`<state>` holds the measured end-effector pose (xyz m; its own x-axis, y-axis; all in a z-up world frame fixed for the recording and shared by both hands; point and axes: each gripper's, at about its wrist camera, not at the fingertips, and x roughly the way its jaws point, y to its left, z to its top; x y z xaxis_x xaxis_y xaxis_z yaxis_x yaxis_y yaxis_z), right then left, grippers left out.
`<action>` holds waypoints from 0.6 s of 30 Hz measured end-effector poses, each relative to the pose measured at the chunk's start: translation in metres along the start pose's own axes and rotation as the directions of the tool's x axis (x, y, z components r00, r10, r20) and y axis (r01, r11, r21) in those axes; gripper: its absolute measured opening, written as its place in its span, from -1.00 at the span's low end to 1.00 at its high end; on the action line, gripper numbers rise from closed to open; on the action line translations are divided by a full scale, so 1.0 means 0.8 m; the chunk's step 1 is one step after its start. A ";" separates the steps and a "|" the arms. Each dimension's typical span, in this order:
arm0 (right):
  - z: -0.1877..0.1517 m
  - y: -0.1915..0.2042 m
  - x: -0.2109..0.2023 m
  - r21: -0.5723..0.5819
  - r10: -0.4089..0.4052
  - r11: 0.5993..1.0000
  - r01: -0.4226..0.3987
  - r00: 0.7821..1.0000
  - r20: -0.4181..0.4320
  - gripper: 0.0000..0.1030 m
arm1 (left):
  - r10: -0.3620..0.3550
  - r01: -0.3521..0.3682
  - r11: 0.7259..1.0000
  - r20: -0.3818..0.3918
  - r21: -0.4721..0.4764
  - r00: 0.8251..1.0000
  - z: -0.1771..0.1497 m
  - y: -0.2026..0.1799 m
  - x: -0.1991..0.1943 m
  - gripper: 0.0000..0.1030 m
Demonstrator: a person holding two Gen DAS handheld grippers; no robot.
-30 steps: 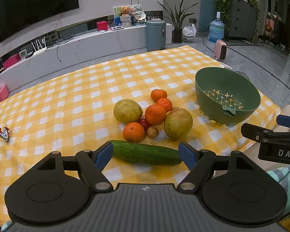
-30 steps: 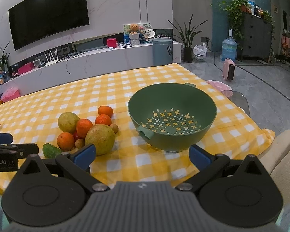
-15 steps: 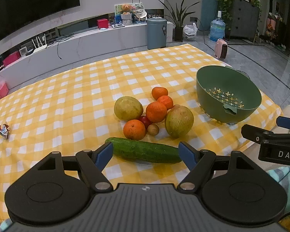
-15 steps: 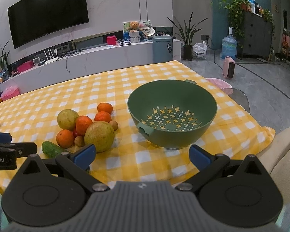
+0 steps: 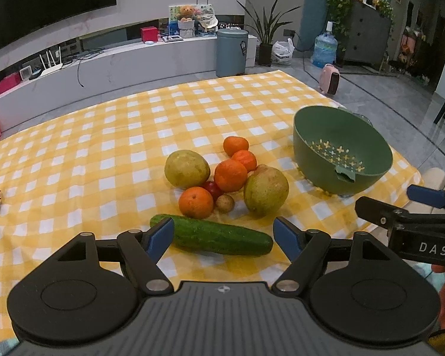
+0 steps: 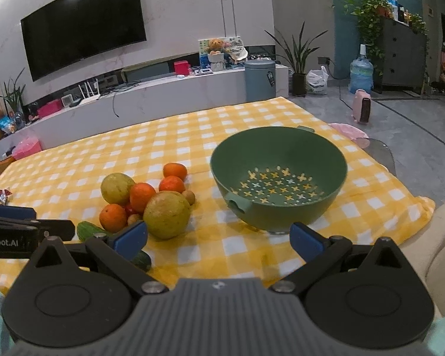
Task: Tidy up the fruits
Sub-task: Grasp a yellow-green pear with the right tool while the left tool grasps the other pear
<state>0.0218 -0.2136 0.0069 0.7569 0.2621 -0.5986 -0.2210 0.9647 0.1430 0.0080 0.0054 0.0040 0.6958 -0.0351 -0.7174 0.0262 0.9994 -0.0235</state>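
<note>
My left tongs (image 5: 223,234) are matte black with blue pads (image 5: 160,237), two round discs at the base, a ribbed grey housing and silver screws at the pivots. My right tongs (image 6: 218,235) match them: blue pads (image 6: 307,241), black linkages, ribbed grey body. White lettering reads "DAS" on the right unit's side and "Robot.AI" on the left's.

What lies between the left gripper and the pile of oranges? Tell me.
The cucumber lies crosswise on the cloth between the left gripper and the oranges. The left wrist view shows it; the open jaws do not touch it.
</note>
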 end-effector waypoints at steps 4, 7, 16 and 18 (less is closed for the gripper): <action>0.006 0.007 0.015 -0.011 0.032 0.999 -0.032 0.999 -0.014 0.70 | -0.008 0.008 1.000 0.005 -0.011 1.000 0.009 0.011 0.007 0.55; 0.009 0.017 0.027 -0.043 0.064 0.997 -0.064 0.998 -0.009 0.53 | -0.022 0.021 0.998 -0.012 -0.051 1.000 0.017 0.024 0.017 0.47; 0.016 0.038 0.074 -0.058 0.134 0.989 -0.134 0.991 -0.006 0.39 | -0.038 0.038 0.999 -0.044 -0.002 0.998 0.038 0.042 0.055 -0.02; 0.017 0.040 0.090 -0.018 0.129 0.991 -0.130 0.991 -0.033 0.36 | -0.032 0.033 0.999 -0.060 0.021 0.998 0.040 0.043 0.066 -0.09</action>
<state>0.0777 -0.1637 -0.0210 0.7014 0.3836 -0.6007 -0.3284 0.9220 0.2052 0.0684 0.0380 -0.0121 0.6500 -0.0668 -0.7570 0.0641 0.9974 -0.0330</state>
